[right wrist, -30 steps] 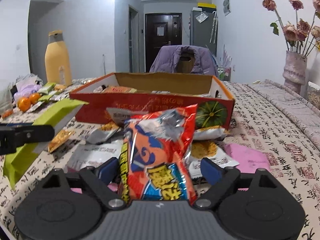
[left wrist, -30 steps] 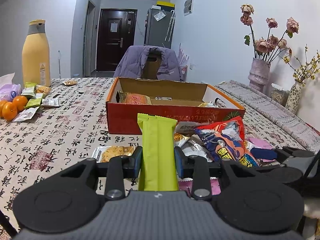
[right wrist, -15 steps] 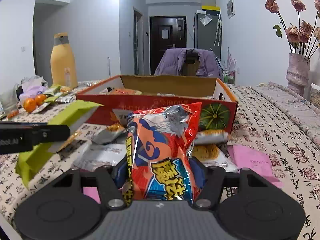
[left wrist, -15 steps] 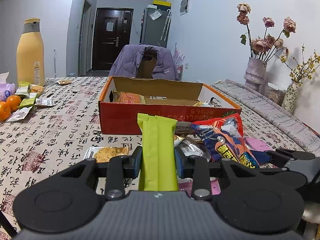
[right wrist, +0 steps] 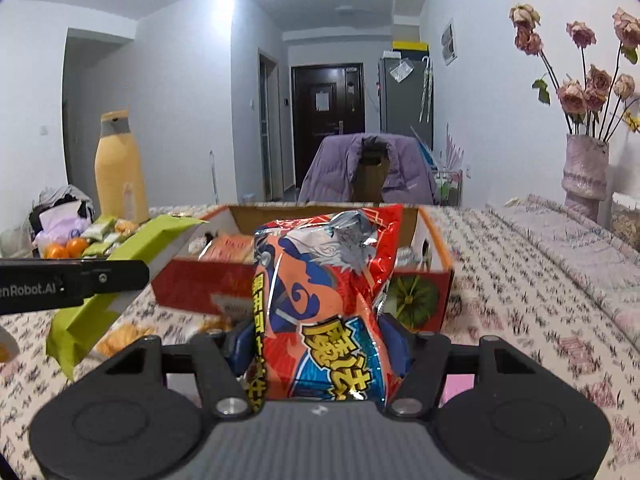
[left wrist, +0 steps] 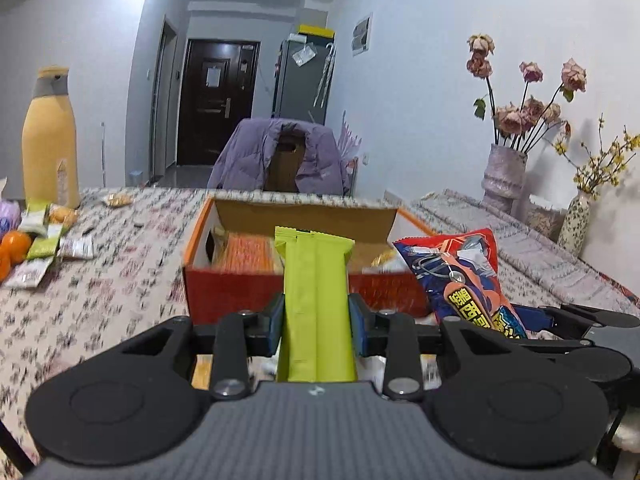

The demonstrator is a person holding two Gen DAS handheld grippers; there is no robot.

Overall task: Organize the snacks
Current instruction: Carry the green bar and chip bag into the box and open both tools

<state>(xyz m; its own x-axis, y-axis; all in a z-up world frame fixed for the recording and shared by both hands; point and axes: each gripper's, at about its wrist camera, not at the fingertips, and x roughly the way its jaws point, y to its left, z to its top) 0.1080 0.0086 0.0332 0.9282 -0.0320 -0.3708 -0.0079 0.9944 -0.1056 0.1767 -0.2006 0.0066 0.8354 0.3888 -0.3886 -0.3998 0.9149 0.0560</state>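
Observation:
My left gripper [left wrist: 316, 326] is shut on a lime-green snack bar [left wrist: 316, 300], held upright above the table, just in front of the open red cardboard box [left wrist: 224, 292]. My right gripper [right wrist: 322, 350] is shut on a red and blue crisp bag [right wrist: 324, 296], lifted off the table in front of the same box [right wrist: 432, 280]. In the right wrist view the green bar [right wrist: 120, 264] and the left gripper's finger show at the left. In the left wrist view the crisp bag [left wrist: 460, 276] hangs at the right. Orange packets [left wrist: 248, 252] lie inside the box.
Loose snack packets [right wrist: 120, 336] lie on the patterned tablecloth below the grippers. At the left stand a tall yellow bottle [left wrist: 50, 140], oranges [left wrist: 14, 244] and small packets [left wrist: 44, 240]. Vases with dried flowers [left wrist: 504, 172] stand right; a chair with a purple jacket [left wrist: 280, 160] is behind.
The right gripper's jaws closed on the crisp bag and lifted it off the pile. Both grippers rose, and the box's inside has come more into view.

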